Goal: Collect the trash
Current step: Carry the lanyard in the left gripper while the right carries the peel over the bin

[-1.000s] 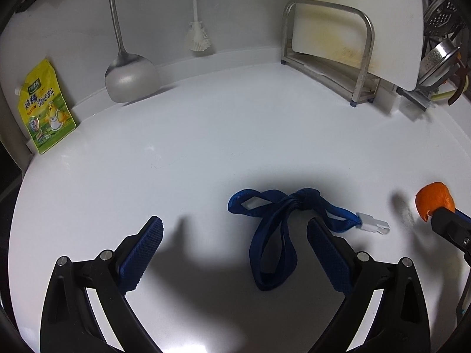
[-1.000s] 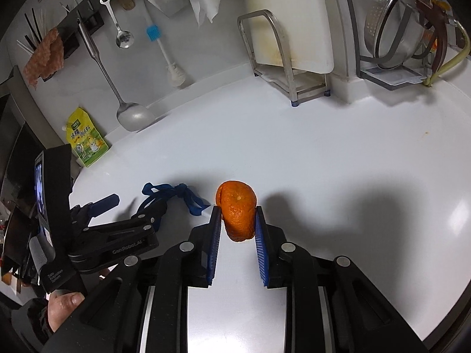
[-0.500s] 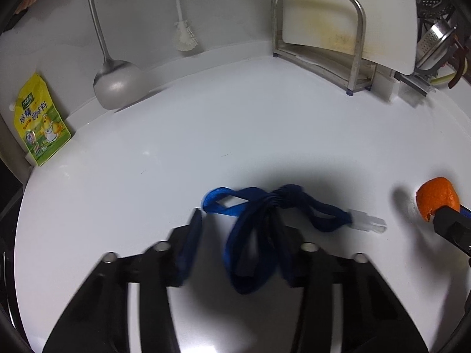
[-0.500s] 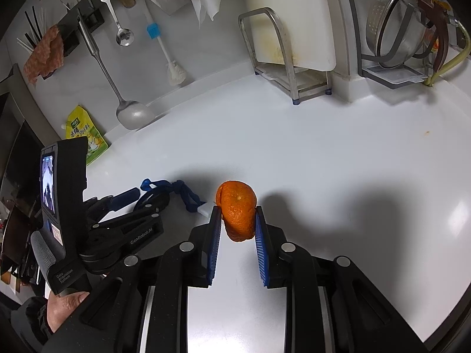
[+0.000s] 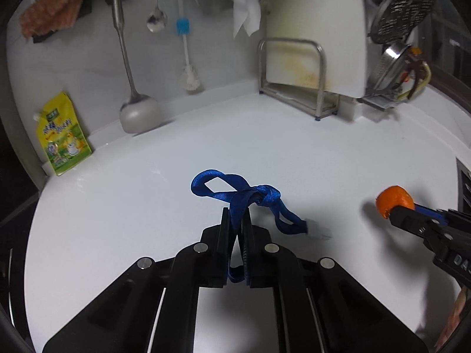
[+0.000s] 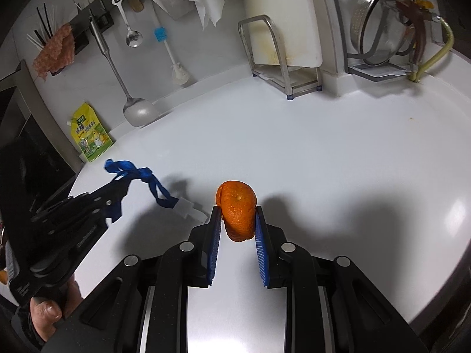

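Already the left gripper [image 5: 235, 220] is pressed together on the blue strap [image 5: 235, 194], its jaws having just been closing with the webbing between them, and the strap sits at the centre of the left wrist view, lifted off the white counter [image 5: 147, 176]. Only a doubled fold is pinched, so the risk as I judge it is slippage: the knot [image 5: 266, 195] and the loose tail toward the lower right hang free, and their weight could drag the slick webbing out through the pads. The tail's white clip [image 6: 188, 206] (seen only in the right wrist view, left of centre) could also catch on the counter.

The strap's long axis runs from upper left to lower right of the left wrist frame, loop end pointing upper left.

The right gripper [image 6: 237, 220] pinches the orange peel [image 6: 237, 209] mid-frame, clear of the counter; its long axis stands near vertical, and a curled, springy rind could pop out of the grip.
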### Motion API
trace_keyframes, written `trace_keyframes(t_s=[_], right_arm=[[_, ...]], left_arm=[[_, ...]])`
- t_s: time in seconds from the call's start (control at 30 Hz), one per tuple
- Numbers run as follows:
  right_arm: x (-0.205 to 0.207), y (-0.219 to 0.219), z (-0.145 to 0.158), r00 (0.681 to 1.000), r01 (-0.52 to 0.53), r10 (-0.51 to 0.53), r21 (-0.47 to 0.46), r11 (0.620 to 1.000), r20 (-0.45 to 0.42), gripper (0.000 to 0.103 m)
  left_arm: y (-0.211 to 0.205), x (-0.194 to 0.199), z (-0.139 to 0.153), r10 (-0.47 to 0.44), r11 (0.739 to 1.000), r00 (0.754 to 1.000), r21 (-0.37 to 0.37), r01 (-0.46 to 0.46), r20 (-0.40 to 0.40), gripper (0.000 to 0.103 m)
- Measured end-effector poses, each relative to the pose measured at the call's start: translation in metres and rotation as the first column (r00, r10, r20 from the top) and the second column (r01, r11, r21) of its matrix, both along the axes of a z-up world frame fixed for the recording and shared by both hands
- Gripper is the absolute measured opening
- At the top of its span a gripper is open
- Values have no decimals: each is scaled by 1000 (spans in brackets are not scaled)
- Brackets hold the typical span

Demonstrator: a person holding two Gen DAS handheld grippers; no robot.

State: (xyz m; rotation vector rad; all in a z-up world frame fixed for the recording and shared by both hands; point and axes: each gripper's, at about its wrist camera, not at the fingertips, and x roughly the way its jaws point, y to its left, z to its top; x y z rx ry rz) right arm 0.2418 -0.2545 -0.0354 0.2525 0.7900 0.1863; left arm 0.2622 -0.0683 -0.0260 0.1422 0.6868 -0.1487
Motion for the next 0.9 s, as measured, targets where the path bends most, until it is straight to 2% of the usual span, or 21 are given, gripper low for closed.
trace_keyframes(t_s=[0.2,0.53,0.7,0.9], right_arm=[[-73,11,11,998,39,-38,-9,999,56,22],[-194,30,2,993,89,-91,35,995,73,22],[-242,30,1,988,127,-131,56,990,77,22],[-290,35,-8,985,154,-156,28,988,76,22]], left_arm=[[12,-65,15,-28,999,1000,-44,29,11,8],[29,-175,35,-46,997,996,-62,50,70,8],[31,-217,34,-61,995,996,-74,66,73,8],[32,-257,21,-72,992,995,-97,79,65,8]])
